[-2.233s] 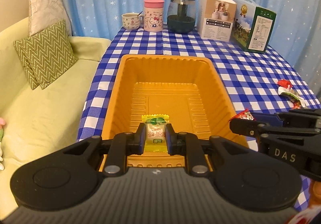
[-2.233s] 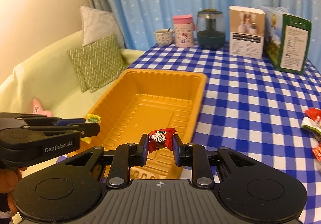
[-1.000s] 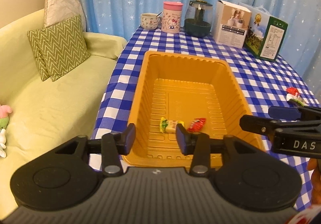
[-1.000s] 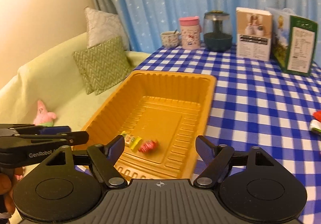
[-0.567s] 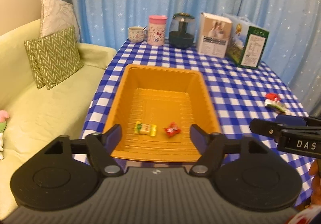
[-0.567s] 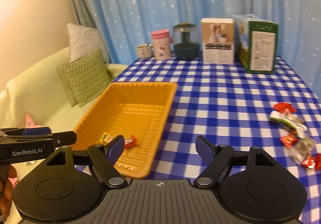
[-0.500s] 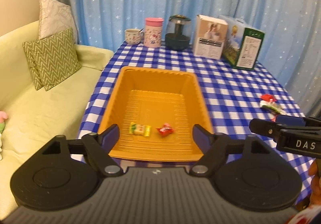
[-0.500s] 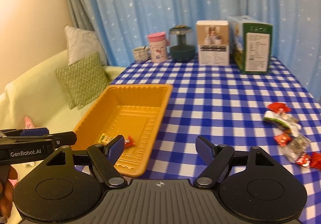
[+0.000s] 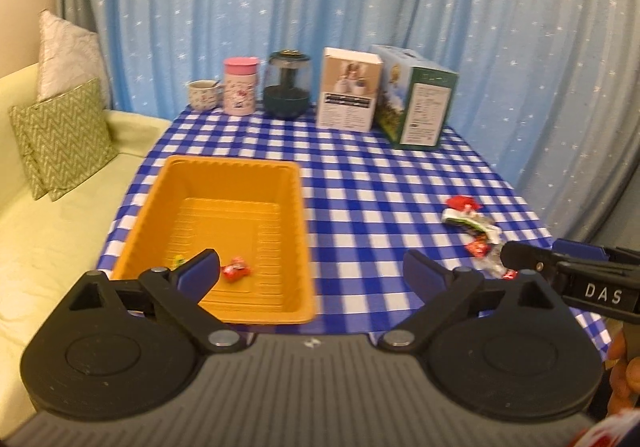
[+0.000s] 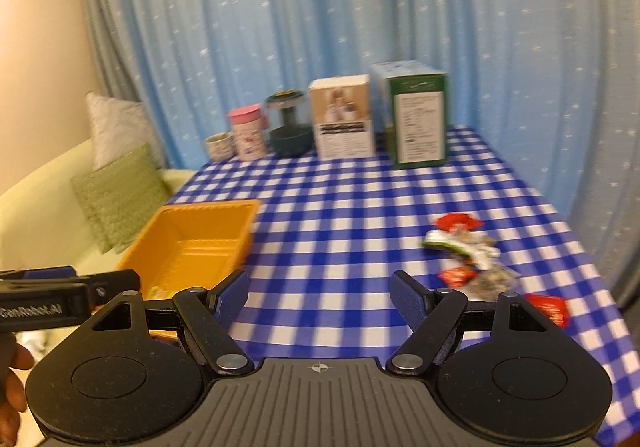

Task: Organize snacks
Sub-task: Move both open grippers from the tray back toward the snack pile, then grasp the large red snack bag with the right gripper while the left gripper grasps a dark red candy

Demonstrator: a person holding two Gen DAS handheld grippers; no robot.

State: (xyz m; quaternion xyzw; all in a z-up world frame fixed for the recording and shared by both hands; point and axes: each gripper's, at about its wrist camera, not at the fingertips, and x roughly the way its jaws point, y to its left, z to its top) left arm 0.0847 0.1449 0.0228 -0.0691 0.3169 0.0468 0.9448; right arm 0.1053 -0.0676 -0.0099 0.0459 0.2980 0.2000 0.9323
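Grippers stood empty, left gripper (image 9: 312, 271) widening and right gripper (image 10: 319, 293) agape, a fetching step; next seemingly demanded reaching the wrapped snacks (image 10: 464, 247) ahead-right.

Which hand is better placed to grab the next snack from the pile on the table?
Right. The right gripper is open and empty, and the snack pile lies just ahead of it, on its right. The left gripper, jaws opening and empty, sits by the tray, farther from the pile.

Both candies dropped into orange tray (image 9: 296, 207); left gripper (image 9: 312, 271) jaws opening, empty.
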